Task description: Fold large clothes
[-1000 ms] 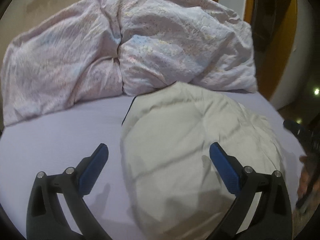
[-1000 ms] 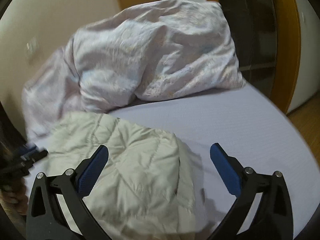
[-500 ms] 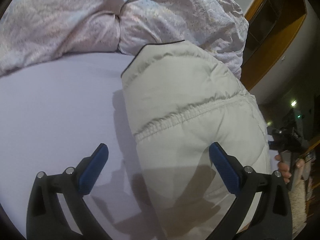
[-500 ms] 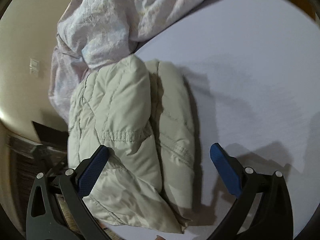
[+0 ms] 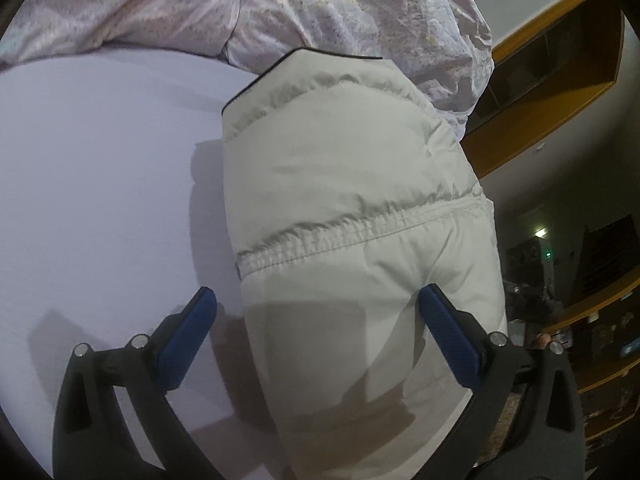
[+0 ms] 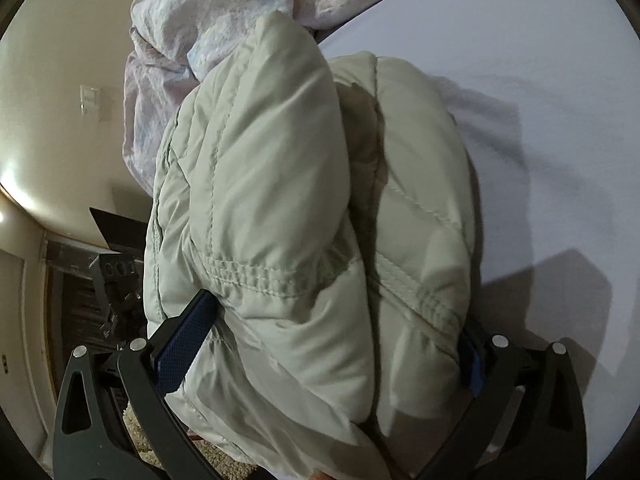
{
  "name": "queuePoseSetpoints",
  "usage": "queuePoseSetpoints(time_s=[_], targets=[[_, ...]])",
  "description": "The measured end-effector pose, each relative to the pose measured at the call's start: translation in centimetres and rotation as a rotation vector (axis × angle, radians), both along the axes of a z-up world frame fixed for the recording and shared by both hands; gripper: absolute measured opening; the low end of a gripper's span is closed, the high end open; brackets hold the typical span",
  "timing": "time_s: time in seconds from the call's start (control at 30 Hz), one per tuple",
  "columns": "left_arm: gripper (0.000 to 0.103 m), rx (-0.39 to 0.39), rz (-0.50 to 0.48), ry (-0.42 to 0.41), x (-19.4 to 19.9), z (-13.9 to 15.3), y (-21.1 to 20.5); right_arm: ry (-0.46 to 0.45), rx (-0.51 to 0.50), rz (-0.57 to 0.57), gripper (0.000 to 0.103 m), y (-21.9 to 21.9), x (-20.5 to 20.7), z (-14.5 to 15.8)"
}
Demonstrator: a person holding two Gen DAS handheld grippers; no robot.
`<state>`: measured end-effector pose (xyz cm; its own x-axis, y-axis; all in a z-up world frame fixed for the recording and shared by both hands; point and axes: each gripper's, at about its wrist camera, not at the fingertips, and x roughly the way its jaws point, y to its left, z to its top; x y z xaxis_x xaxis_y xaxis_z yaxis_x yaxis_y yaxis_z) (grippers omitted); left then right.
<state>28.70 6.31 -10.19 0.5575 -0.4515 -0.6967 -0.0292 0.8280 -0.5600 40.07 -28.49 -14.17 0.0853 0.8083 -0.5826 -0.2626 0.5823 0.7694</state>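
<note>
The pale quilted puffer jacket [image 5: 352,216] lies bundled on the lavender bed sheet [image 5: 100,184], its far end against the crumpled floral duvet [image 5: 320,12] at the head of the bed. The left tool [image 5: 316,336] hangs wide open above the jacket's near end, gripping nothing, one blue pad over the sheet and the other over the fabric. The right tool [image 6: 328,344] is just as wide, straddling the thick bundle so that padding bulges between its pads; it looks to be pressing in rather than pinching, though the right-hand pad is mostly buried and actual contact is hard to judge. To do this step well, each tool should take a firm bite at a stitched, elasticated seam [image 6: 256,272], not on slippery loft, and the two should move together so the layers do not slide apart. Only the right view shows the overlapped sleeve and the wall switch [image 6: 90,98]; only the left shows the dark-trimmed hem [image 5: 304,53] and the wooden shelving [image 5: 552,64].
</note>
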Motion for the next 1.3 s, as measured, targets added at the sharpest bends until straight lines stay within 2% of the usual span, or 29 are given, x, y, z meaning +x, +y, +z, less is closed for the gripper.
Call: queuePoseSetpoints(time_s=[0.17, 0.5, 0.63, 0.8, 0.9, 1.07, 1.23, 1.3], targets=[[0.101, -0.061, -0.005, 0.01, 0.1, -0.8, 0.1, 0.012, 0.03, 0.01, 0.102, 1.1, 0.2, 0.0], [0.101, -0.056, -0.031, -0.026, 0.4, -0.7, -0.4, -0.013, 0.057, 0.079, 0.102, 5.0, 1.1, 0.6], [0.101, -0.091, -0.038, -0.035, 0.3, -1.0, 0.3, -0.01, 0.058, 0.084, 0.102, 5.7, 1.6, 0.8], [0.101, -0.1, -0.035, -0.024, 0.5, -1.1, 0.4, -0.025, 0.064, 0.075, 0.102, 5.9, 1.9, 0.6], [0.101, -0.12, -0.031, -0.021, 0.5, -1.2, 0.4, -0.04, 0.078, 0.079, 0.102, 3.9, 0.8, -0.1], [0.1, -0.141, -0.033, -0.023, 0.5, -1.0, 0.2, -0.049, 0.105, 0.074, 0.102, 3.7, 0.4, -0.2], [0.089, -0.163, -0.04, -0.052, 0.3, -0.2, 0.7, -0.085, 0.155, 0.077, 0.077, 3.5, -0.1, 0.3], [0.084, -0.159, -0.035, -0.08, 0.0, 0.5, 1.1, -0.102, 0.168, 0.083, 0.071, 3.9, -0.2, 0.9]])
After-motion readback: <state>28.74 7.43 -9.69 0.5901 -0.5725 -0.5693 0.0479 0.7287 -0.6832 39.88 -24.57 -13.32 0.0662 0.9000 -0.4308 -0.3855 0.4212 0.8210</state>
